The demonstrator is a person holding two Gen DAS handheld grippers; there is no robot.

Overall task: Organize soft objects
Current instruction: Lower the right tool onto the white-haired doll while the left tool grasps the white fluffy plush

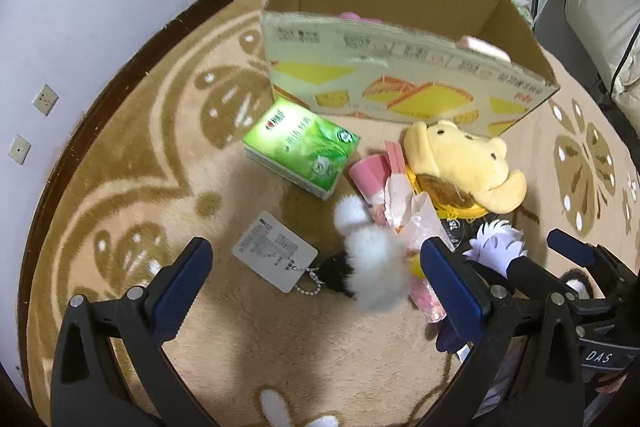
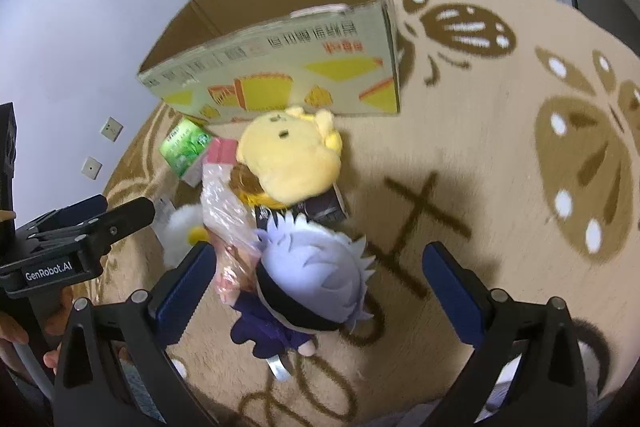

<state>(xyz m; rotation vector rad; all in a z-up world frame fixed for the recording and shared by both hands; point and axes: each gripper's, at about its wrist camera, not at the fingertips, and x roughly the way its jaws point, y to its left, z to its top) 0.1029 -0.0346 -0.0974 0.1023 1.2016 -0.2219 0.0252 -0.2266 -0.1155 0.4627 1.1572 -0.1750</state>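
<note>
Currently: purple-haired doll (image 2: 316,283) lay on rug (image 2: 500,155) between spread right gripper (image 2: 320,291) fingers, likely lined up for pickup. Left gripper (image 1: 316,283) also agape, over white fluffy toy (image 1: 372,263). Cardboard box (image 2: 280,67) just beyond pile, probable drop spot.

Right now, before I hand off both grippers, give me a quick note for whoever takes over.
Left gripper: open, empty, low over the white fluffy toy.
Right gripper: open, empty, around the purple-haired doll lying on the rug.
Cardboard box: open, with something pink already inside.
Still on the rug in front of the box: yellow plush, green tissue pack, pink wrapped item, white fluffy toy, doll.
Left: put the remaining soft things into the box.
</note>
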